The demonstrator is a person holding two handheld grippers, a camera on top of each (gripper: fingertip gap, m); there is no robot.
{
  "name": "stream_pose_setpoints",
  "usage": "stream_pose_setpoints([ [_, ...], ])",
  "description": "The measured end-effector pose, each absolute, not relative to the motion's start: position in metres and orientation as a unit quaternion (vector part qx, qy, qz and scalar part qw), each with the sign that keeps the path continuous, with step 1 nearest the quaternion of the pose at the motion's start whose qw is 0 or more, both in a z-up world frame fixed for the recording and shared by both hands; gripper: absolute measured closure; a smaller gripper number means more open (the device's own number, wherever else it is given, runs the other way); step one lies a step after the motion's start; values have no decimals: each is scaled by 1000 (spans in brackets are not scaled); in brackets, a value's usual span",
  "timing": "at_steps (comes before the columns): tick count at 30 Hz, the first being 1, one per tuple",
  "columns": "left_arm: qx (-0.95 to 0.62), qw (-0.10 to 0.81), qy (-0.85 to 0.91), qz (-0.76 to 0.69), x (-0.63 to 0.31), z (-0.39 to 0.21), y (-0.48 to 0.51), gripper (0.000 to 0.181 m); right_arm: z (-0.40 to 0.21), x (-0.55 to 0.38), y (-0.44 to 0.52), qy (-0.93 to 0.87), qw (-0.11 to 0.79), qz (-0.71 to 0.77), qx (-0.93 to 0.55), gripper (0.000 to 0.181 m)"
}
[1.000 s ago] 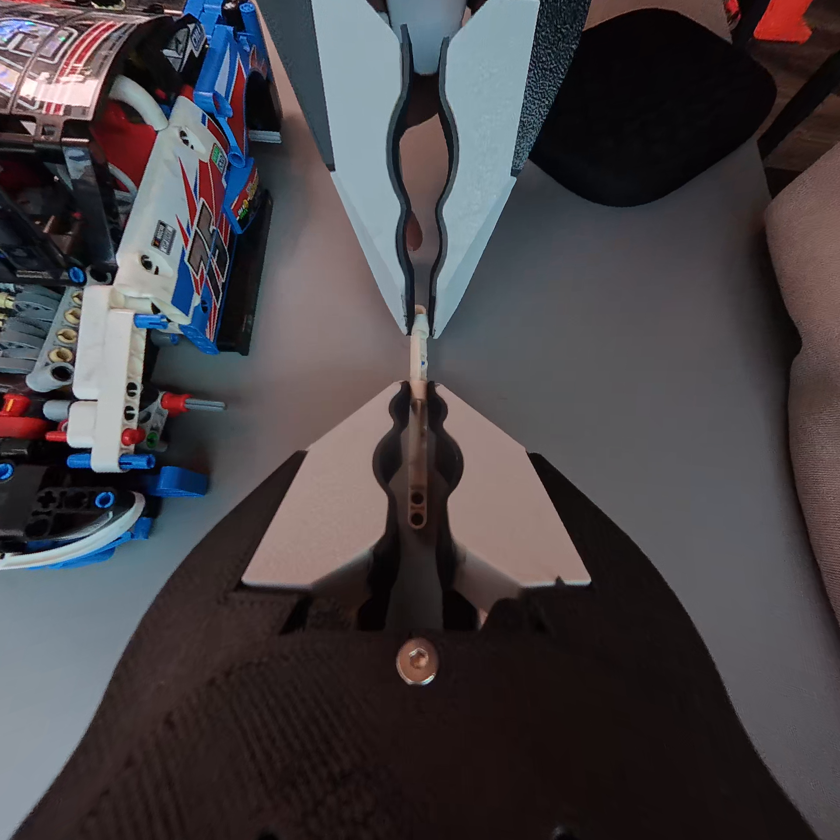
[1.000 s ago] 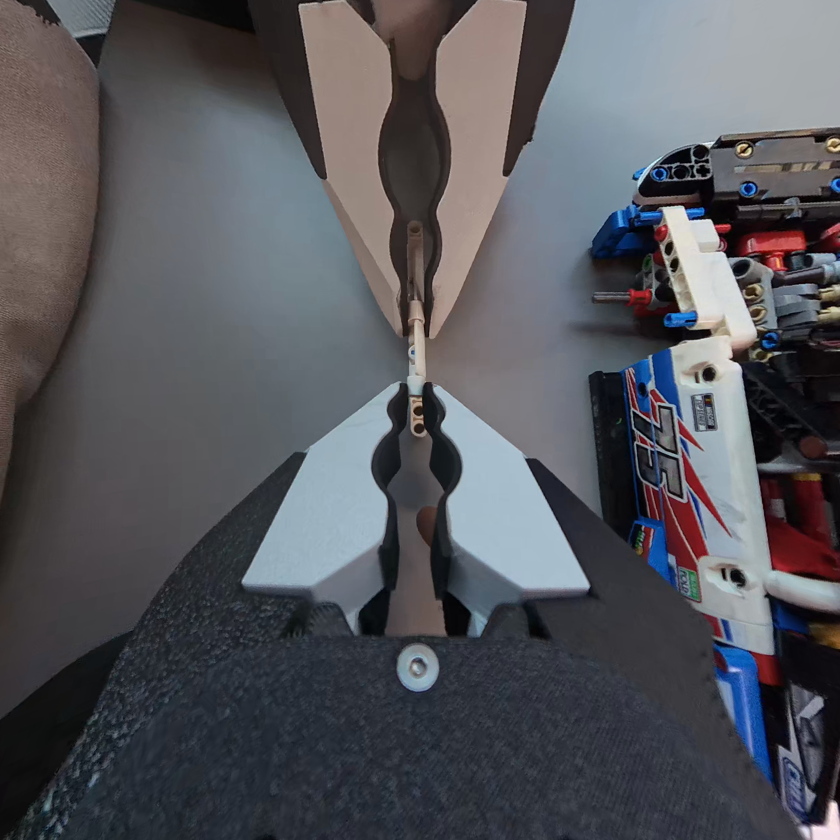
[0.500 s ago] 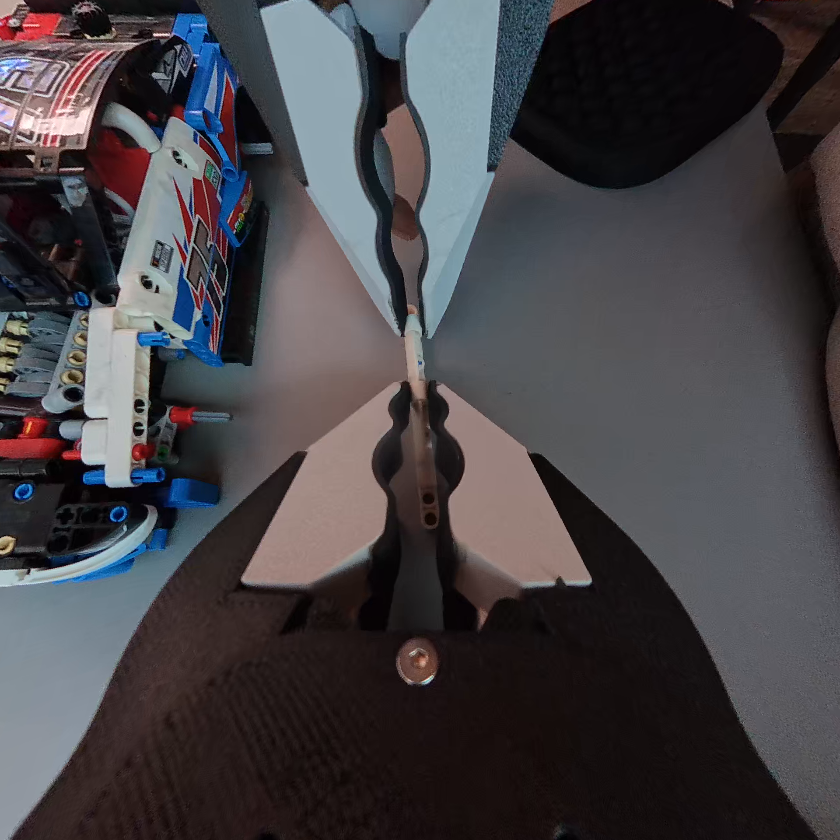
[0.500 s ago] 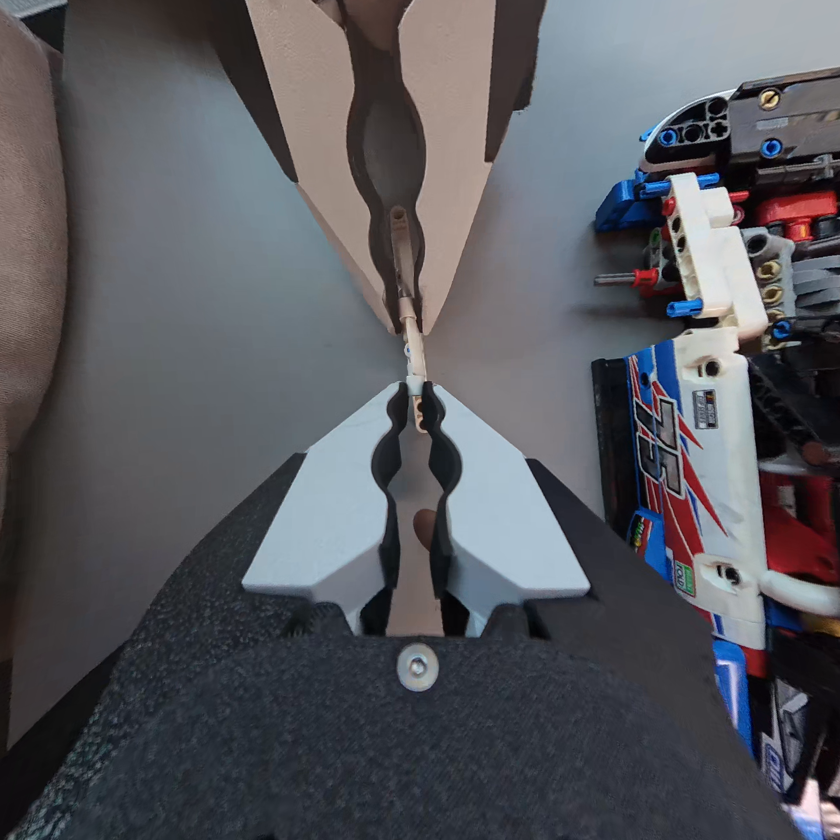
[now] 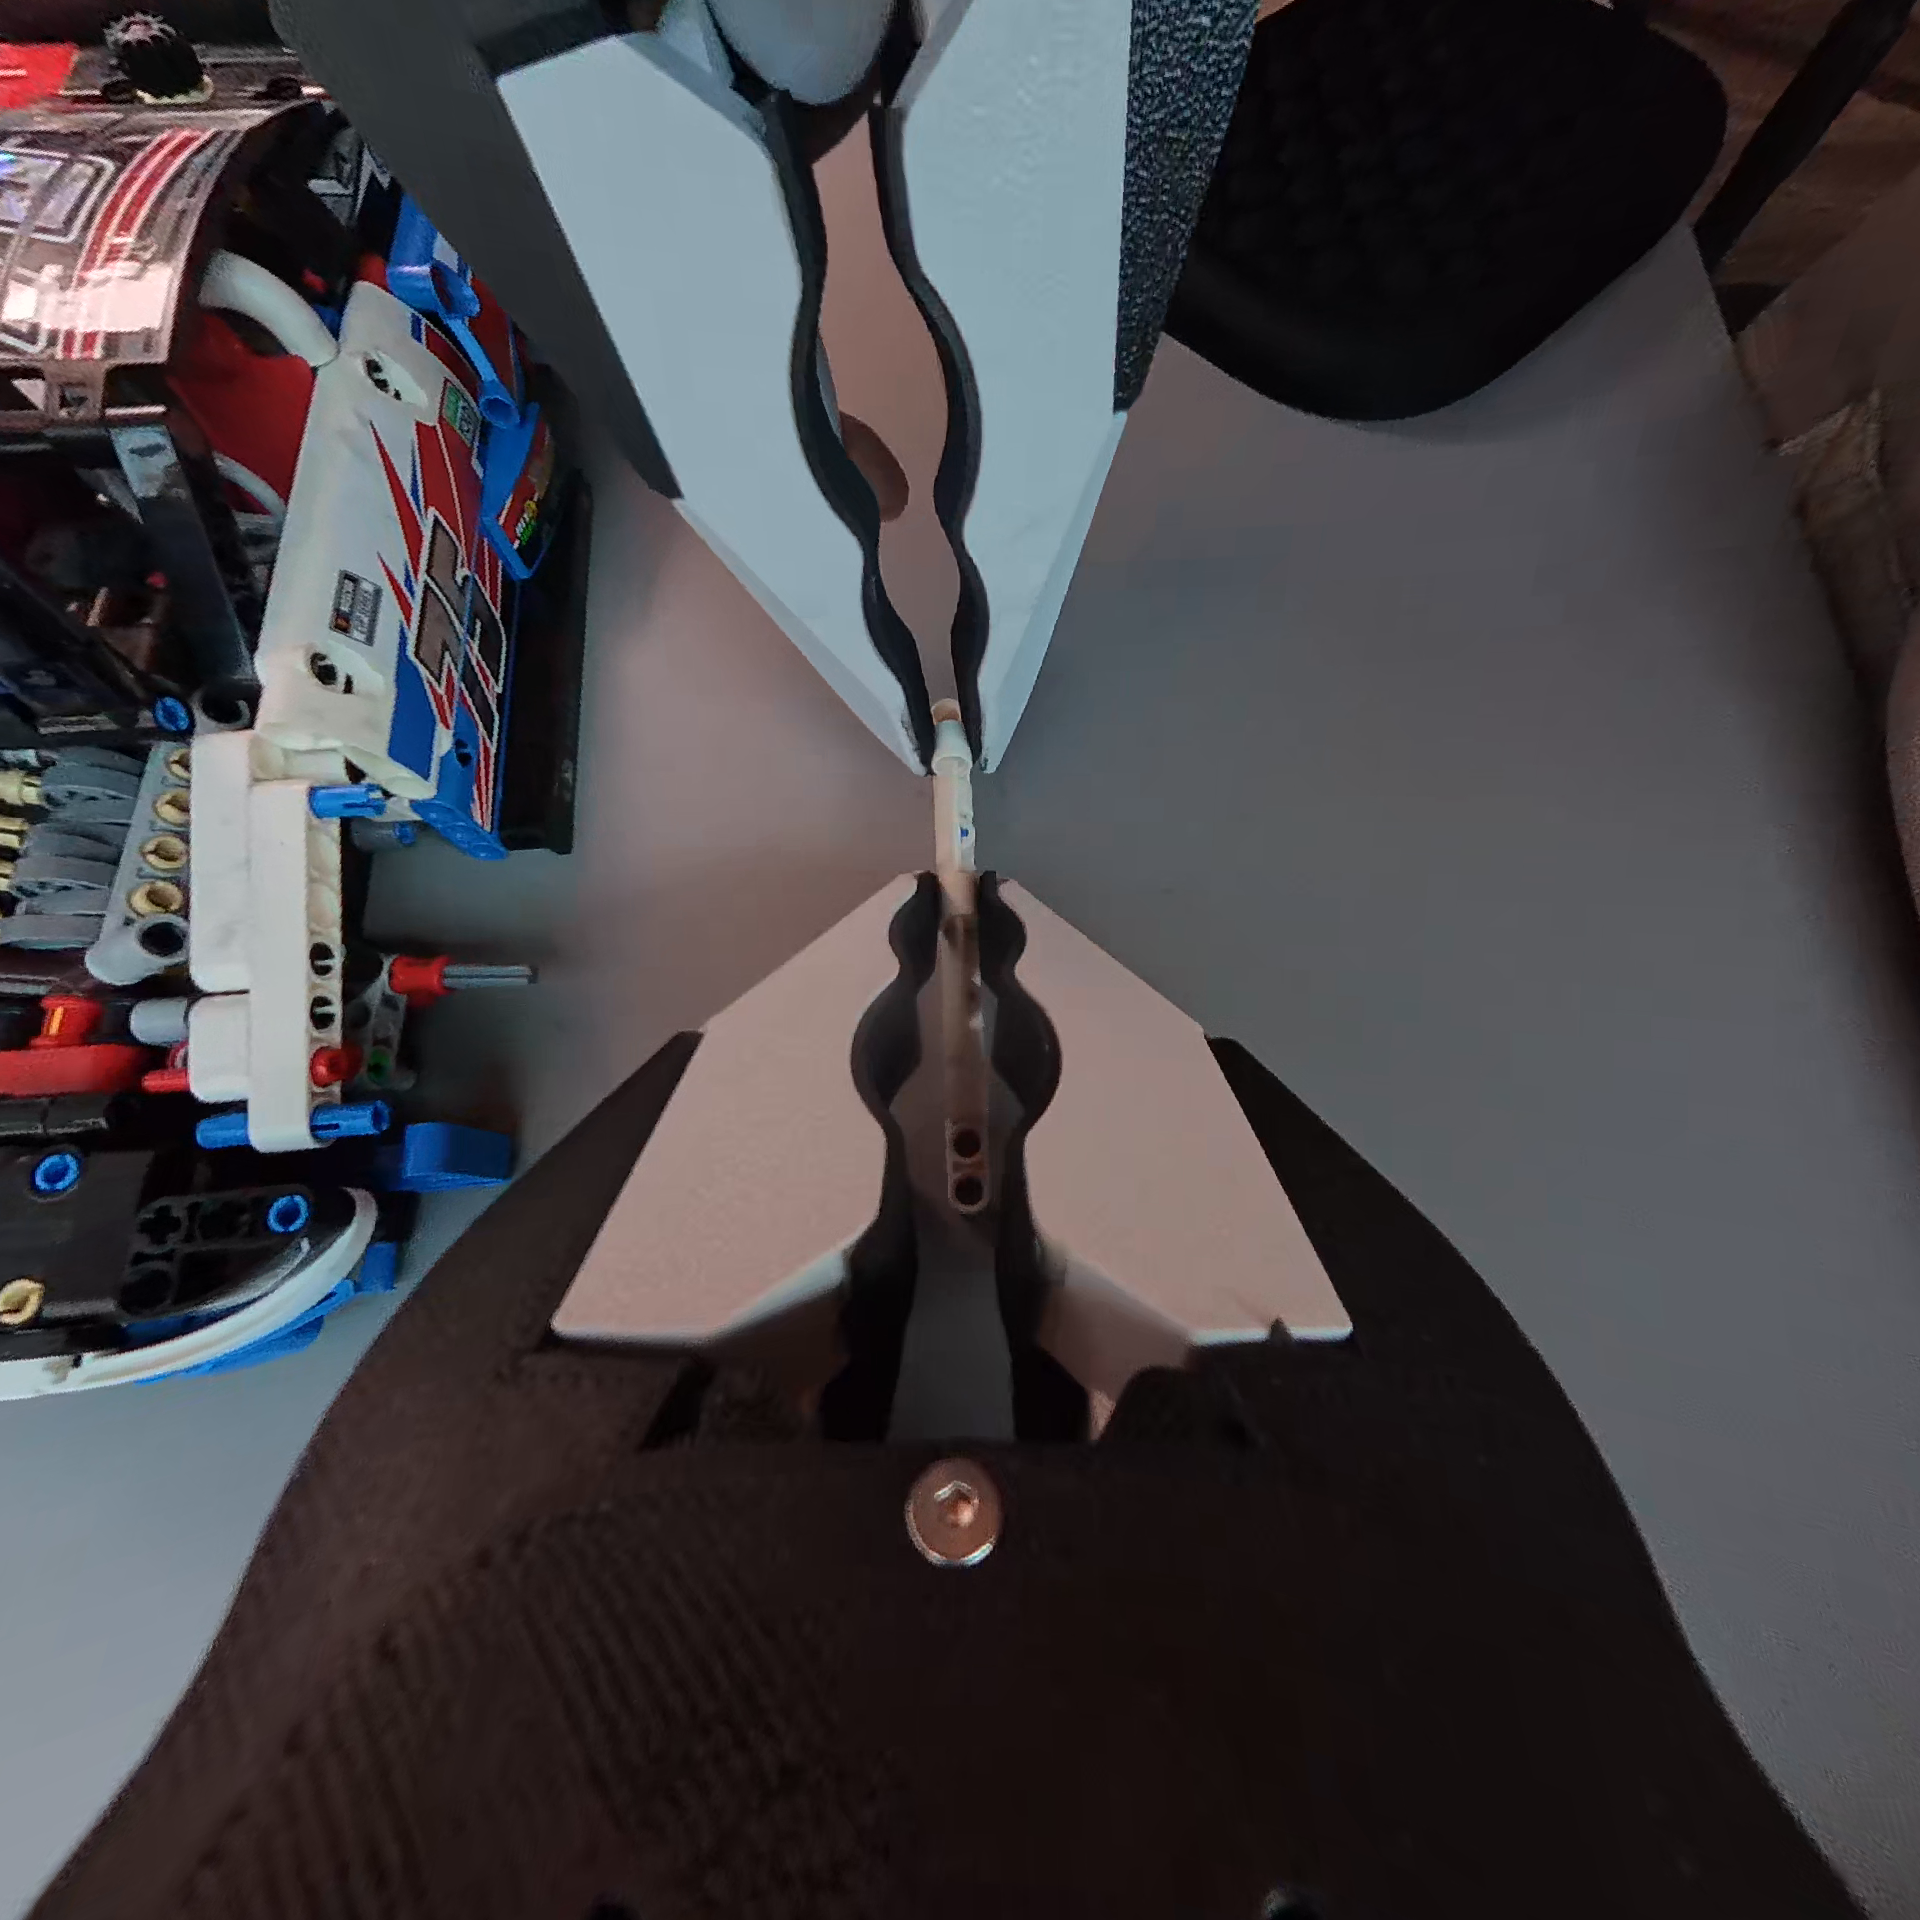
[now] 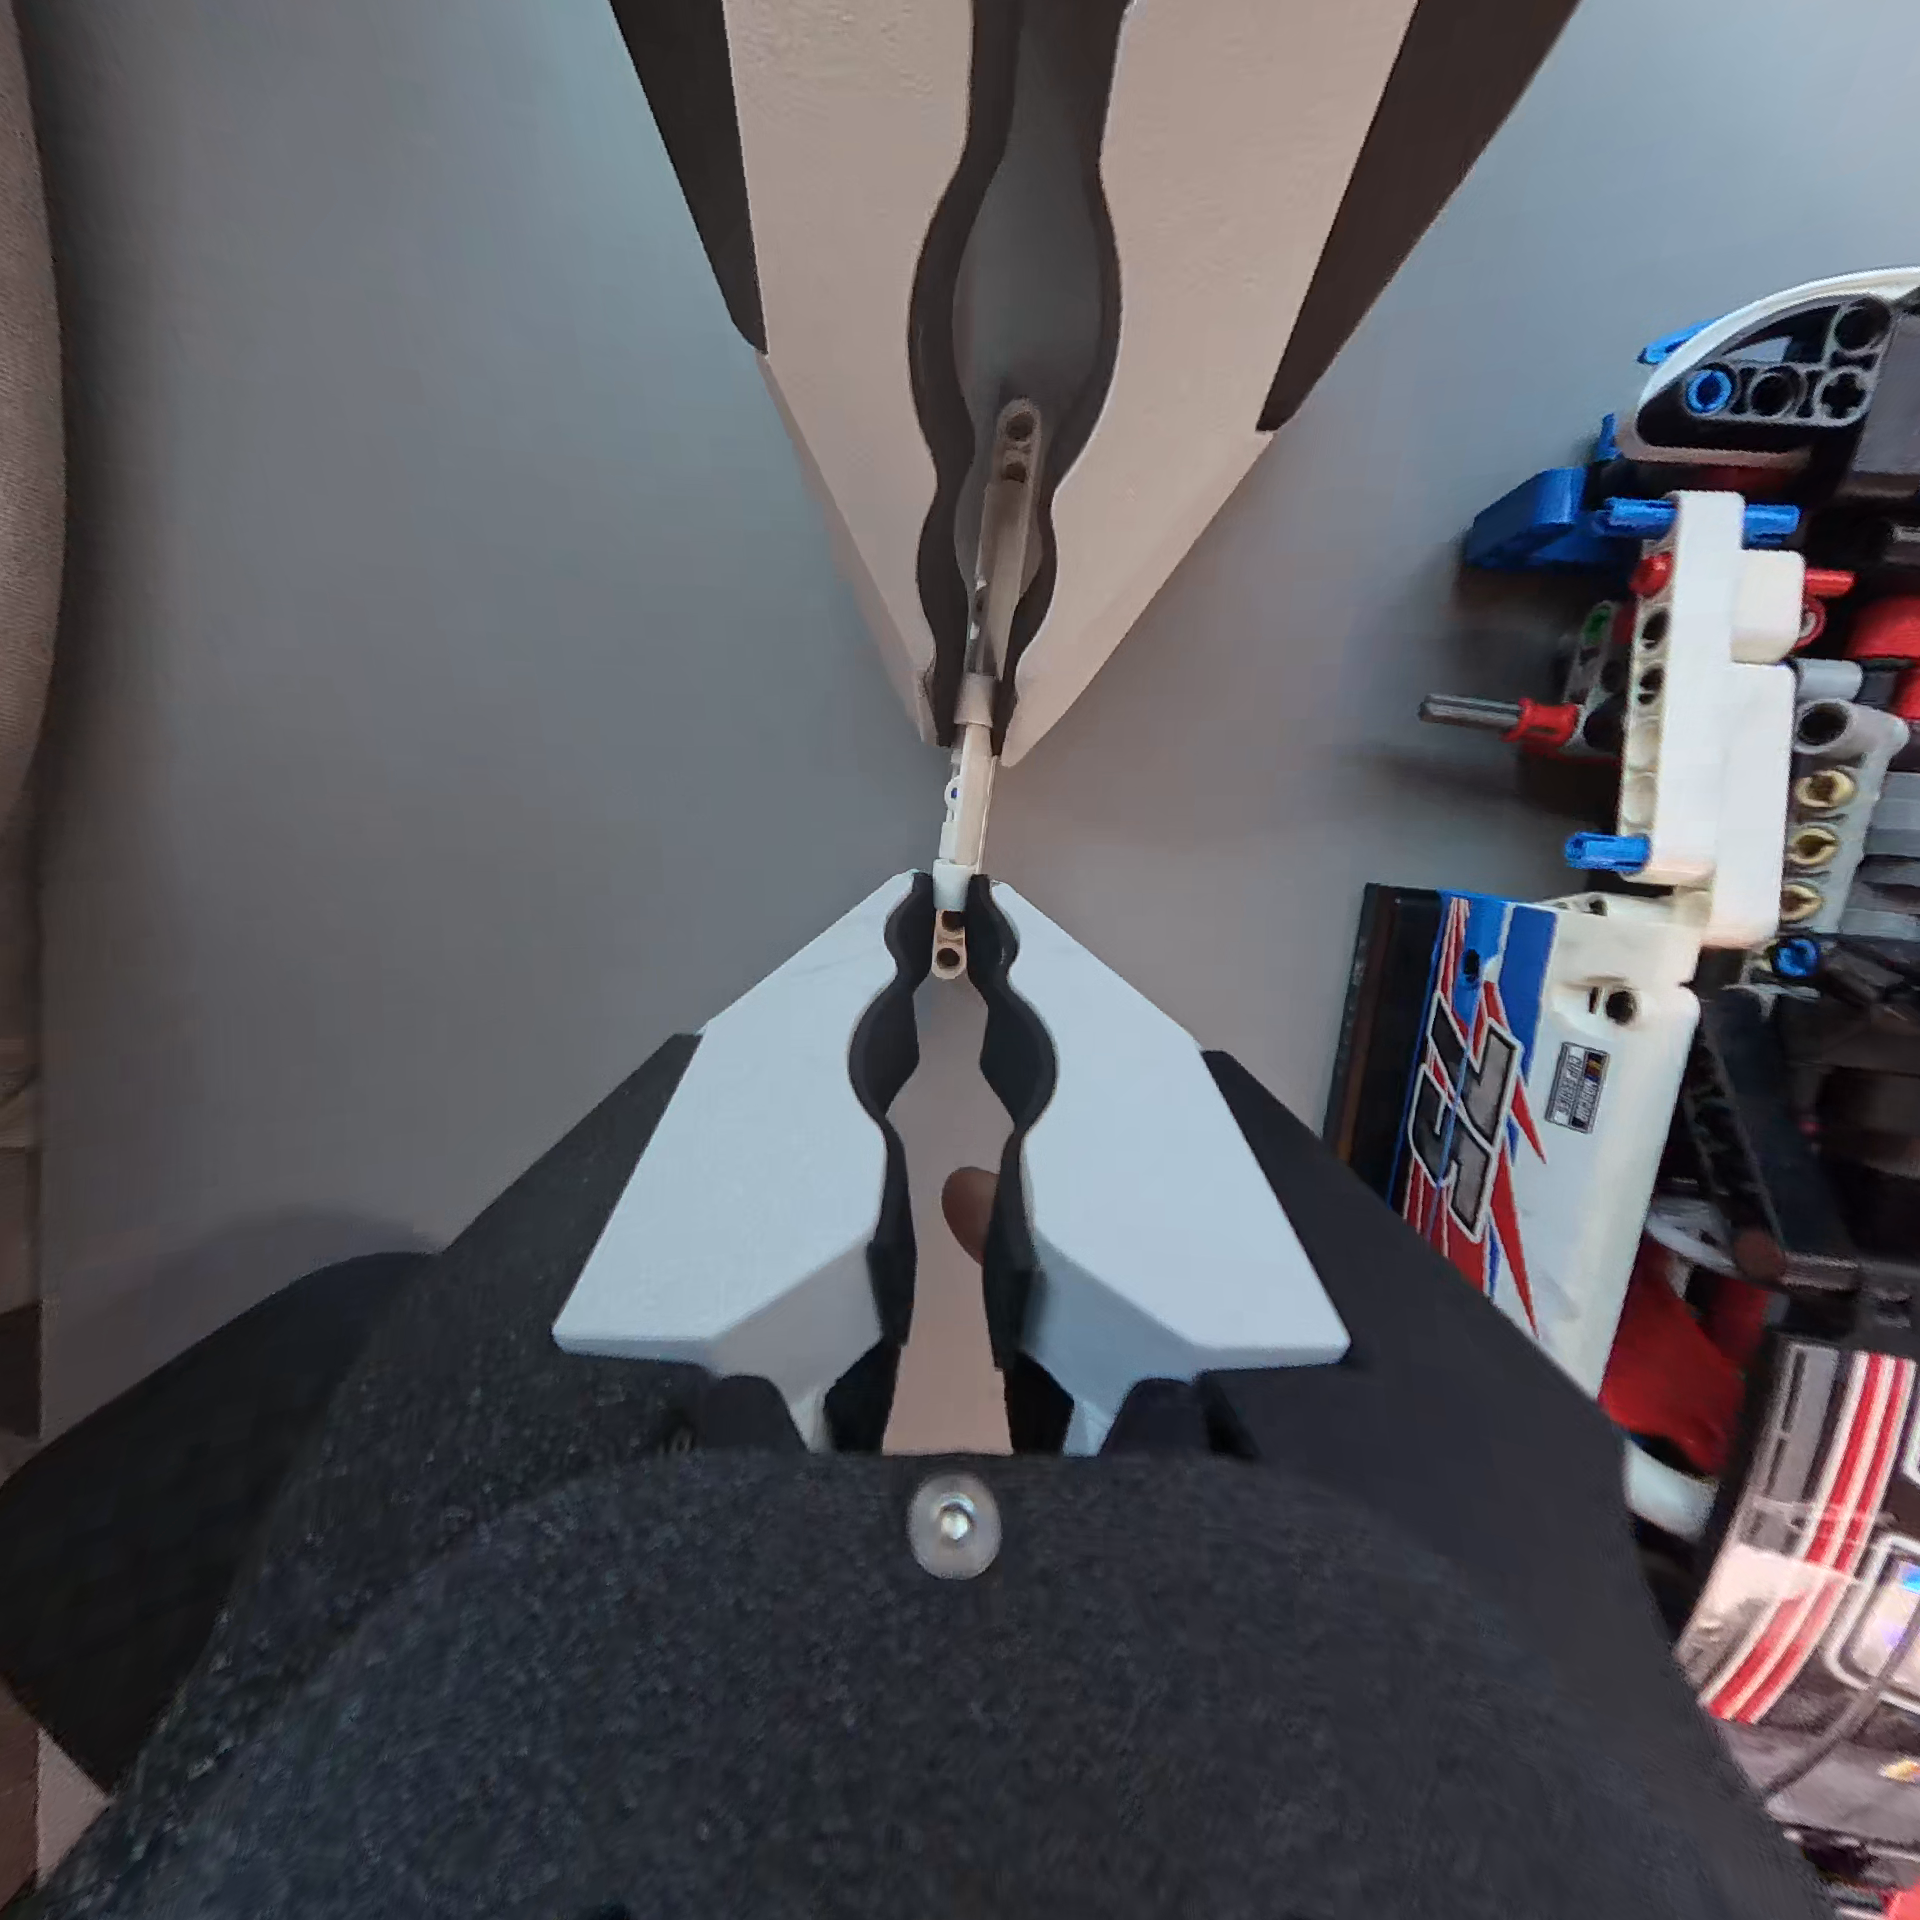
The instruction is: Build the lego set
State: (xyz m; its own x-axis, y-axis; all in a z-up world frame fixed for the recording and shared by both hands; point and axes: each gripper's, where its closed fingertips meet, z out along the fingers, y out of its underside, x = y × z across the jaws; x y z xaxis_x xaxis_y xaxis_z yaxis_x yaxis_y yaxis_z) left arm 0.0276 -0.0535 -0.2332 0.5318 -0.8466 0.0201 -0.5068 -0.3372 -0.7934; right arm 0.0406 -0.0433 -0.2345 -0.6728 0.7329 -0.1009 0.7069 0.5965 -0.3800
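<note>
A thin pale lego beam [image 5: 952,821] spans the gap between my two grippers above the grey table [image 5: 1455,935]. My left gripper [image 5: 951,883] is shut on its long end, whose pin holes show between the jaws. My right gripper [image 6: 954,883] is shut on its short end [image 6: 948,940]. The two grippers point at each other, tips a short gap apart. The right gripper shows at the top of the left wrist view [image 5: 951,753], and the left gripper at the top of the right wrist view [image 6: 971,727]. The partly built lego race car [image 5: 364,623] stands to one side [image 6: 1538,1091].
A black chair seat [image 5: 1455,208] sits past the table's far edge. Beige upholstery [image 5: 1870,675] borders the table and also shows in the right wrist view [image 6: 21,623]. A red-tipped axle [image 6: 1475,715] sticks out from the car toward the grippers. Both grippers' tips are close together, under 4 cm apart. The red-tipped axle [image 6: 1475,715] sits 8 centimeters or so from the ends of my left fingers.
Both grippers keep hold of the beam. The right gripper has come closer and tilted in the left wrist view; the beam now sits slightly angled. The car has shifted in both views.
</note>
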Motion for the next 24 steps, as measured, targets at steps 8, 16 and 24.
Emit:
stream_pose_setpoints([
  [8,-784,387,435,-216,27,-233,-54,175,-237,45,-38,-893,20,162,-419,176],
  [16,-789,383,426,-225,28,-233,-53,175,-237,46,-37,-879,12,159,-449,176],
  [24,-780,409,426,-209,24,-227,-54,164,-226,45,-45,-862,48,196,-465,176],
])
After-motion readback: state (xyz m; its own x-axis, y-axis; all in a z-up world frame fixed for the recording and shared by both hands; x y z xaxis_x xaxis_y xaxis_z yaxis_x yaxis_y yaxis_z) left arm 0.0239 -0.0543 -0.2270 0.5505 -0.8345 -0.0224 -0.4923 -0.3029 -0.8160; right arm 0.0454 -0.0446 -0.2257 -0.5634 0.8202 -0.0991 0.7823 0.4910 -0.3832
